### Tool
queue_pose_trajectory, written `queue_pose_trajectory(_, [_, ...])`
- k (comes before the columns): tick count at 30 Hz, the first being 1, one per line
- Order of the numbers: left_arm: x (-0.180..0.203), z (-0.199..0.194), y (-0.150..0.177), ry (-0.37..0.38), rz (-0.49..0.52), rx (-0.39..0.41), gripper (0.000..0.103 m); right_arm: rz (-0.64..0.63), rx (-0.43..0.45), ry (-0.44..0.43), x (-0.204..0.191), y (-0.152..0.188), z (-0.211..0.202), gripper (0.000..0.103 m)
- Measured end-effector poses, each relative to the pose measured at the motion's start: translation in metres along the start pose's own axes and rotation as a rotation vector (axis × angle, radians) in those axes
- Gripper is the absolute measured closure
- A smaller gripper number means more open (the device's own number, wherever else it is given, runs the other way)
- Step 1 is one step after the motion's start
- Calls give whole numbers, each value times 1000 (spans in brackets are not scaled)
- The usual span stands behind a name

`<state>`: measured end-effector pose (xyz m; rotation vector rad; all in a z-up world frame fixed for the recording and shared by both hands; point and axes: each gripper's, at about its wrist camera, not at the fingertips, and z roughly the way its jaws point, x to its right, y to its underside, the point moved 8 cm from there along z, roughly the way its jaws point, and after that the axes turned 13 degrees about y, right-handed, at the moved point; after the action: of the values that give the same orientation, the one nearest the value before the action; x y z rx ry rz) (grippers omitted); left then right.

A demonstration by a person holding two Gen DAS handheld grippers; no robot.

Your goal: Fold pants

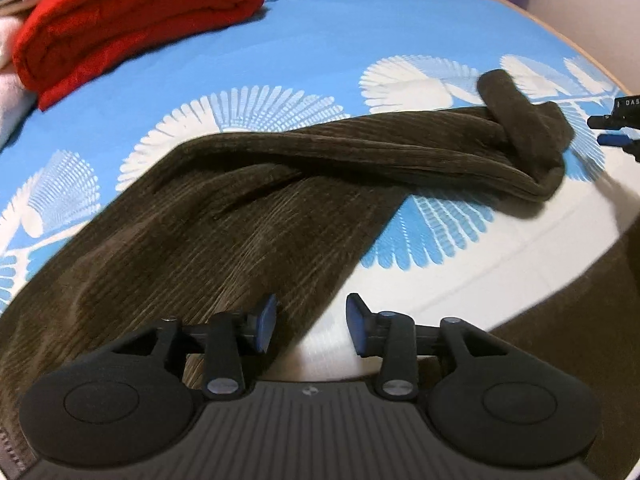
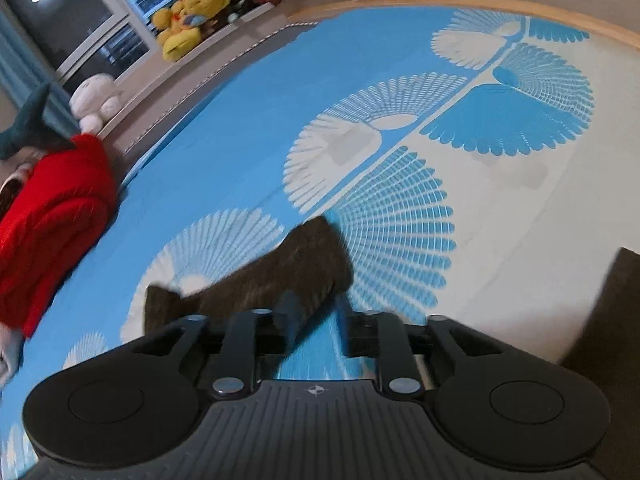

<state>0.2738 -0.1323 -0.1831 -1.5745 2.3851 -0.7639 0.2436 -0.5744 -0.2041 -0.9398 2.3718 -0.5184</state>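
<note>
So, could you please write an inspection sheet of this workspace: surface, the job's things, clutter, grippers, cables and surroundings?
Surface: bed cover, blue with white fan prints; a wooden edge runs along its far side.
Job's things: brown corduroy pants lie spread out, one leg end twisted and bunched; not yet folded.
Clutter: folded red knit and white fabric at the far left of the cover.
Grippers: left gripper open above the pants, nothing between its pads; right gripper open at the leg end, not gripping it.
Cables: nothing seen.
Surroundings: plush toys on a ledge by a dark window.
</note>
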Motion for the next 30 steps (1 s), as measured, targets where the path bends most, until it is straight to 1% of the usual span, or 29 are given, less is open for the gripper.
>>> queue_pose_trajectory(1, [-3, 5, 0, 2, -12, -9, 60, 1, -1, 7, 0, -3, 7, 70])
queue_pose_trajectory(4, [-7, 18, -3, 8, -26, -25, 59, 5, -10, 31, 2, -8, 32, 66])
queue_pose_trajectory(6, [-7, 22, -4, 13, -21, -32, 54, 7, -27, 35, 3, -11, 48, 65])
queue_pose_trajectory(8, [-6, 28, -4, 15, -4, -43, 53, -8, -46, 21, 0, -12, 61, 65])
queue_pose_trajectory(10, [-6, 33, -3, 11, 12, -54, 53, -34, -33, 4, -7, -15, 67, 65])
queue_pose_trajectory(12, [-6, 37, -5, 10, 31, -48, 53, -57, -37, -20, -15, -18, 71, 63])
queue_pose_trajectory(14, [-9, 38, -8, 7, 26, -42, 62, -101, -31, -30, -23, -17, 73, 65])
queue_pose_trajectory(15, [-13, 38, -9, 9, 13, -40, 72, -143, -21, -25, -27, -15, 75, 69])
queue_pose_trajectory(16, [-15, 38, -10, 13, 3, -39, 82, -185, -6, -15, -31, -14, 76, 79])
queue_pose_trajectory(17, [-19, 37, -12, 17, -12, -38, 86, -207, 0, -16, -34, -14, 76, 85])
queue_pose_trajectory(18, [-23, 36, -12, 24, -31, -39, 90, -216, 6, -22, -36, -15, 74, 86])
queue_pose_trajectory(20, [-30, 32, -15, 44, -62, -37, 91, -234, 21, -31, -42, -21, 69, 90])
queue_pose_trajectory(21, [-32, 30, -16, 48, -67, -34, 92, -231, 28, -45, -45, -26, 63, 91])
queue_pose_trajectory(23, [-34, 23, -18, 60, -69, -22, 93, -183, 29, -81, -50, -38, 52, 92])
queue_pose_trajectory(24, [-34, 19, -20, 70, -67, -15, 93, -129, 26, -101, -51, -46, 44, 93])
queue_pose_trajectory(26, [-30, 10, -24, 103, -55, -5, 93, 42, 52, -139, -47, -67, 21, 94])
queue_pose_trajectory(27, [-26, 6, -24, 135, -50, -7, 93, 161, 106, -107, -36, -80, 4, 94])
queue_pose_trajectory(28, [-20, 2, -23, 178, -34, -21, 93, 290, 151, -37, -21, -87, -12, 94])
queue_pose_trajectory(29, [-13, -1, -20, 209, 3, -46, 93, 395, 175, 45, -3, -89, -21, 94])
queue_pose_trajectory(30, [-6, -3, -15, 226, 53, -81, 93, 442, 166, 164, 16, -84, -21, 93])
